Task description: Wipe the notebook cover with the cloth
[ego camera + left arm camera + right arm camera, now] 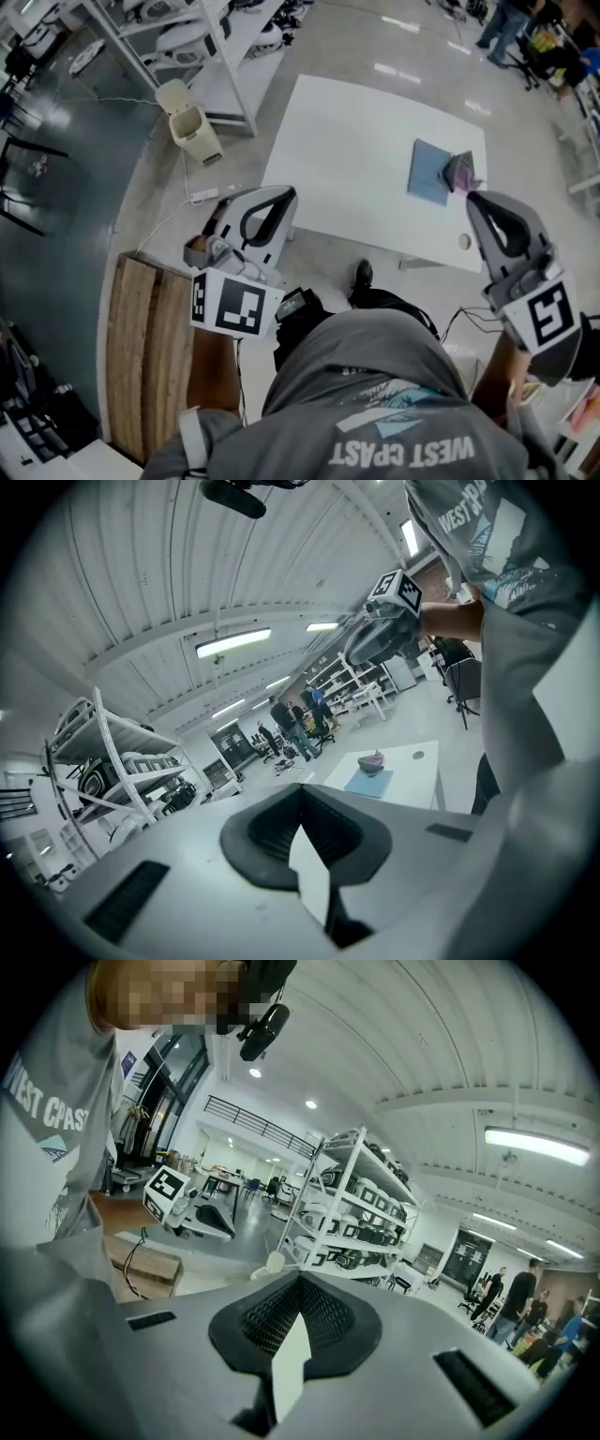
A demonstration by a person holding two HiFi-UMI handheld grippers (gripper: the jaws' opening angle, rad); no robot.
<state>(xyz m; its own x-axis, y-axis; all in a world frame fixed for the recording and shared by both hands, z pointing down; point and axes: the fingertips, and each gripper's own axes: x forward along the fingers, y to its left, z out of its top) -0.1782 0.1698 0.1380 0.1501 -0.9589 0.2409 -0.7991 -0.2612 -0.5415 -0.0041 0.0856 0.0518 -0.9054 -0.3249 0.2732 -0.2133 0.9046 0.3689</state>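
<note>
At the bottom of the head view is the person's grey shirt (375, 412). Just above it, the left gripper (287, 193) sits at centre left and the right gripper (472, 198) at the right edge. Both are held off the table. In each gripper's own view the ribbed pads meet at the tip with nothing between them, for the left gripper (300, 787) as for the right gripper (300, 1279).

A wooden board (141, 347) lies on the pale floor (169, 187) at lower left. Beside it a power strip (202, 195) trails a thin cable.

The white table (356, 141) fills the upper middle of the frame. The blue notebook (429, 173) lies flat near its right end, and the purple cloth (461, 172) is bunched on the notebook's right edge, touching it. Both lie well apart from the grippers. A small round mark (464, 241) shows near the table's near right corner.

Farther off, a beige bin (190, 127) stands tilted at upper left, next to a white shelving rack (187, 37). The floor turns dark and glossy along the left edge. People (506, 28) stand at the upper right corner.
</note>
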